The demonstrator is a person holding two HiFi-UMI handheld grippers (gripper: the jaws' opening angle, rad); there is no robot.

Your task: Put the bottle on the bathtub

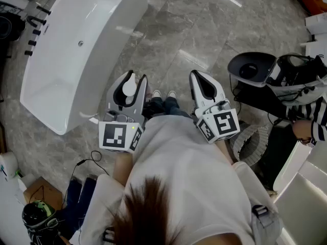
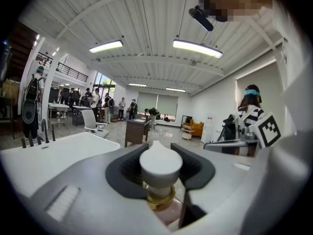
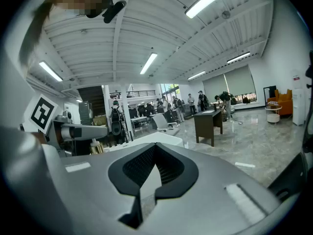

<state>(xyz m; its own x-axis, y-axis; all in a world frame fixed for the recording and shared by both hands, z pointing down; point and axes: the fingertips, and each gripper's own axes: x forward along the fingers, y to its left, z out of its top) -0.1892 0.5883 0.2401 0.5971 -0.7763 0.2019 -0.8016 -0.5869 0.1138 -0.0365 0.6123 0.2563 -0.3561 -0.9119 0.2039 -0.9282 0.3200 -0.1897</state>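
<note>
Left gripper view: the left gripper (image 2: 160, 150) has its jaws squeezed on the bottle (image 2: 160, 166), just under the cap.
Bottle: it has a round white cap, a gold ring (image 2: 159, 199) and a pinkish body below (most of the body is hidden by the jaws).
Right gripper view: the right gripper (image 3: 155, 147) has its jaws closed tip to tip, with nothing in the hollow between the black pads.
Head view, closest: a person in a white shirt (image 1: 194, 177) holds both grippers out in front, side by side.
Marker cubes: each gripper has a cube (image 1: 120, 136) with black and white square patterns on it.
Shoes: white toes (image 1: 163, 94) show between the two grippers, on the grey stone floor (image 1: 194, 29).
Bathtub: the white bathtub (image 1: 61, 86) stands ahead and to the left, apart from the bottle.
Taps: black taps (image 1: 34, 25) sit at the tub's far left rim.
Other person: a striped sleeve (image 1: 318, 115) shows at the right edge.
Far off: a brown desk (image 2: 137, 131), an orange sofa (image 2: 196, 128) and long ceiling lights (image 2: 198, 48).
Writing: too small to read.
</note>
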